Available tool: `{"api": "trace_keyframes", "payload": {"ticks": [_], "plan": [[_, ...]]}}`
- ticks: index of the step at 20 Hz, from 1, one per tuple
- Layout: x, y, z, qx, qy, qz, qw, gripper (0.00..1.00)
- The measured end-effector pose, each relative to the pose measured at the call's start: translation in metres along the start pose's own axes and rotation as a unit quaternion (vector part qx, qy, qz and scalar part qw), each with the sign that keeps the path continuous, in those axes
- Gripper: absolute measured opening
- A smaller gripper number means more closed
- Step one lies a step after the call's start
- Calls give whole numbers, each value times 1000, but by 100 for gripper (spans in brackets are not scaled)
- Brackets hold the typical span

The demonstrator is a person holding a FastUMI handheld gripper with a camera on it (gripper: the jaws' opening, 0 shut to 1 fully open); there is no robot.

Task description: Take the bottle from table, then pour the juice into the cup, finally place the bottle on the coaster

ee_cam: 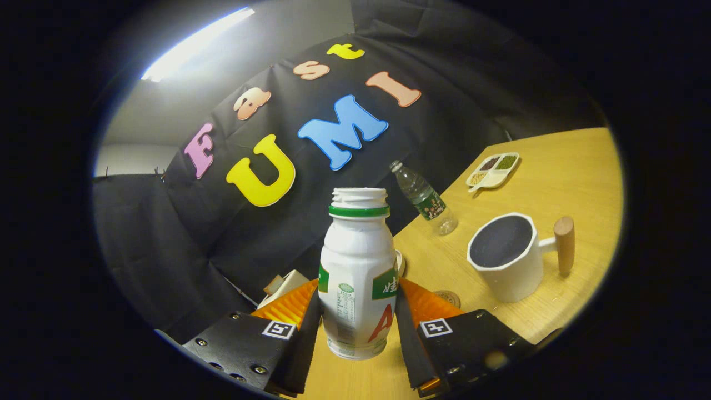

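A white juice bottle (358, 278), cap off and mouth open, stands clamped in the claw (358, 303) at lower centre of the frame, both fingers (294, 308) pressing on its lower body from either side. The grip sits low on the bottle, leaving the neck and green collar free, which suits a tilt toward a cup. The whole scene leans, so the bottle appears to be lifted and carried above the wooden surface (561, 166) rather than resting on it.

The white cup (508, 261), with a wooden peg handle, waits at right of centre, its mouth open and facing up, near the bottle but apart from it. A small round disc (447, 298), possibly the coaster, lies on the surface just beyond the right finger. Farther back, a clear water bottle (425, 197) and a divided snack tray (493, 169) stand in the upper right, well clear of the pouring path.
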State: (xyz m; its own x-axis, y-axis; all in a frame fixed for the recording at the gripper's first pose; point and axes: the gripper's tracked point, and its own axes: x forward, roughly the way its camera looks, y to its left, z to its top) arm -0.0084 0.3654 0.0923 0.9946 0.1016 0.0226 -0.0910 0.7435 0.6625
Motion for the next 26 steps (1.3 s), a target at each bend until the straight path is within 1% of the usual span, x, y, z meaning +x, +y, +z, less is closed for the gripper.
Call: {"api": "trace_keyframes", "payload": {"ticks": [3, 6, 8, 10, 13, 14, 15, 18, 22, 26], "plan": [[1, 5, 5, -64, -4, -6, 998, 67], [2, 5, 9, -146, -3, -24, 989, 67], [2, -2, 14, -205, -4, -46, 978, 67], [4, 1, 17, -254, -8, -56, 966, 67], [5, 3, 18, -296, -20, -62, 953, 67], [5, 2, 17, -307, -23, -64, 949, 67], [7, 5, 17, -310, -28, -58, 948, 67], [14, 8, 13, -296, -35, -39, 954, 67], [26, -11, 4, -294, -19, -51, 954, 67], [43, -31, -3, -310, -4, -65, 949, 67]]}}
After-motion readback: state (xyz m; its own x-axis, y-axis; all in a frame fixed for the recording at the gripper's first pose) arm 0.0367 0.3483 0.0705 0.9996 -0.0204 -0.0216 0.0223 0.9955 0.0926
